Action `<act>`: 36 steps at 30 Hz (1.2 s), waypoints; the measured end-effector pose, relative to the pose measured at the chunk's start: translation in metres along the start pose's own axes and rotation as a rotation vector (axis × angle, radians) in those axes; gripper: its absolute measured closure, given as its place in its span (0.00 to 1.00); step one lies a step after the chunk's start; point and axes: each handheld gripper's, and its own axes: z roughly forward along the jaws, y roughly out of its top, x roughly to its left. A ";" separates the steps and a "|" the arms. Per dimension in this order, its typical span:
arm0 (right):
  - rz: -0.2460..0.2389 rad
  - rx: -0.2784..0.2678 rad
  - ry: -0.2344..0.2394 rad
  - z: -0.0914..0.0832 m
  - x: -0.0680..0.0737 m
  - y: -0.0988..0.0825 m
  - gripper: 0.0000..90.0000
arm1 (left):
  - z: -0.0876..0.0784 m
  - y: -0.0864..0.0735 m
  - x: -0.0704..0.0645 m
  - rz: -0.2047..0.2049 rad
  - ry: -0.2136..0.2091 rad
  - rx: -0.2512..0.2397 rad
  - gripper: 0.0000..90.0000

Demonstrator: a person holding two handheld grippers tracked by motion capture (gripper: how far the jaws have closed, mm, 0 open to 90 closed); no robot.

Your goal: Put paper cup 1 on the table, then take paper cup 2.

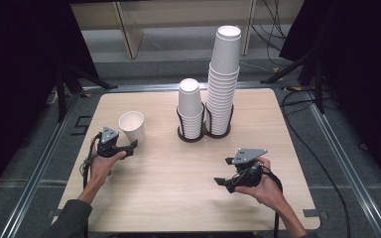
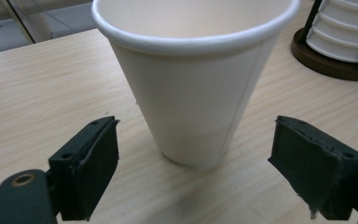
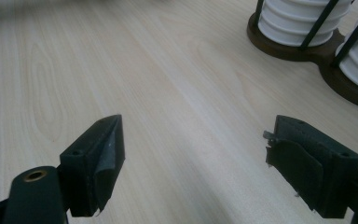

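A dim studio room, black drapes at both sides and a pale wooden frame at twelve o'clock, surrounds a light wood-grain table [image 1: 168, 188] with rounded corners, set on a grey floor crossed by metal rails and loose cables. At the table's twelve o'clock stand two stacks of white paper cups in a dark twin holder [image 1: 204, 133]: the tall stack [image 1: 224, 79] just beside the short stack [image 1: 190, 108], both upright. At nine o'clock a single cup [image 1: 132, 127] stands upright and alone on the bare wood, well apart from the stacks. The left tongs [image 1: 131, 147] sit just beside it; in the left gripper view the jaws stand open on either side of the cup's base [image 2: 193, 107] with wood showing in both gaps, so nothing is gripped. The right tongs [image 1: 222, 182] hover at five o'clock over bare table, jaws spread and empty in the right gripper view [image 3: 193, 163]. The cup looks very light, thin-walled and easily crushed or tipped; its smooth tapered side is likely to slip upward out of a hard squeeze. The safest hold would appear to be a gentle pinch across the wall at mid-height or just beneath the rolled rim, which stiffens the mouth. The table looks flat, dry and smooth, offering little friction to keep the cup from sliding.
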 end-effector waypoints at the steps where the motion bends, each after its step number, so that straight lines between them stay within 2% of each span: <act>1: -0.005 -0.001 -0.010 -0.001 -0.001 0.000 0.21 | -0.003 0.001 -0.003 -0.004 0.000 -0.002 0.16; 2: 0.015 -0.006 -0.014 -0.001 -0.001 0.000 0.21 | -0.007 0.001 -0.004 -0.004 0.002 -0.006 0.16; 3: 0.007 -0.009 -0.025 -0.002 -0.003 0.000 0.21 | -0.012 0.002 -0.008 0.001 0.006 -0.013 0.16; 6: 0.041 -0.034 -0.042 -0.005 -0.006 0.001 0.21 | -0.023 0.002 -0.016 0.003 0.001 -0.038 0.16; 8: 0.058 -0.055 -0.044 -0.007 -0.009 0.002 0.21 | -0.032 0.003 -0.024 -0.009 -0.020 -0.046 0.16; 9: 0.068 -0.062 -0.066 -0.010 -0.010 0.002 0.21 | -0.036 0.003 -0.027 -0.012 -0.022 -0.053 0.16; 12: 0.071 -0.078 -0.088 -0.013 -0.014 0.003 0.20 | -0.048 0.003 -0.040 -0.040 -0.055 -0.073 0.16; 13: 0.084 -0.089 -0.076 -0.013 -0.016 0.003 0.20 | -0.051 0.003 -0.043 -0.036 -0.068 -0.075 0.16; 16: 0.106 -0.100 -0.102 -0.016 -0.019 0.004 0.20 | -0.061 0.004 -0.054 -0.042 -0.106 -0.106 0.16; 19: 0.131 -0.116 -0.117 -0.020 -0.024 0.006 0.20 | -0.069 0.003 -0.062 -0.046 -0.131 -0.122 0.16; 20: 0.139 -0.142 -0.122 -0.021 -0.026 0.006 0.20 | -0.073 0.003 -0.065 -0.043 -0.134 -0.114 0.16; 21: 0.165 -0.146 -0.138 -0.024 -0.028 0.007 0.20 | -0.075 0.002 -0.066 -0.045 -0.141 -0.114 0.16; 22: 0.171 -0.144 -0.145 -0.025 -0.030 0.007 0.20 | -0.075 0.001 -0.068 -0.052 -0.160 -0.130 0.16; 24: 0.169 -0.162 -0.170 -0.029 -0.036 0.008 0.20 | -0.079 -0.002 -0.071 -0.059 -0.166 -0.118 0.16; 26: 0.193 -0.197 -0.160 -0.030 -0.040 0.010 0.20 | -0.081 -0.006 -0.074 -0.054 -0.183 -0.116 0.16; 27: 0.198 -0.180 -0.179 -0.033 -0.042 0.010 0.20 | -0.082 -0.009 -0.076 -0.047 -0.201 -0.121 0.16; 28: 0.214 -0.200 -0.172 -0.033 -0.044 0.011 0.19 | -0.081 -0.011 -0.078 -0.043 -0.217 -0.129 0.16; 30: 0.209 -0.203 -0.188 -0.034 -0.047 0.013 0.19 | -0.083 -0.016 -0.081 -0.025 -0.224 -0.109 0.16; 31: 0.228 -0.203 -0.187 -0.035 -0.047 0.014 0.19 | -0.083 -0.019 -0.084 -0.016 -0.242 -0.110 0.16; 32: 0.217 -0.209 -0.207 -0.036 -0.050 0.016 0.19 | -0.085 -0.020 -0.085 -0.017 -0.234 -0.086 0.16; 33: 0.206 -0.212 -0.219 -0.037 -0.052 0.018 0.19 | -0.085 -0.021 -0.086 -0.008 -0.246 -0.093 0.16; 34: 0.213 -0.213 -0.211 -0.038 -0.052 0.019 0.19 | -0.086 -0.022 -0.088 -0.009 -0.246 -0.085 0.16; 35: 0.230 -0.226 -0.199 -0.038 -0.053 0.021 0.18 | -0.084 -0.023 -0.089 0.010 -0.263 -0.109 0.16; 36: 0.228 -0.233 -0.203 -0.040 -0.055 0.024 0.18 | -0.087 -0.023 -0.093 0.010 -0.250 -0.092 0.16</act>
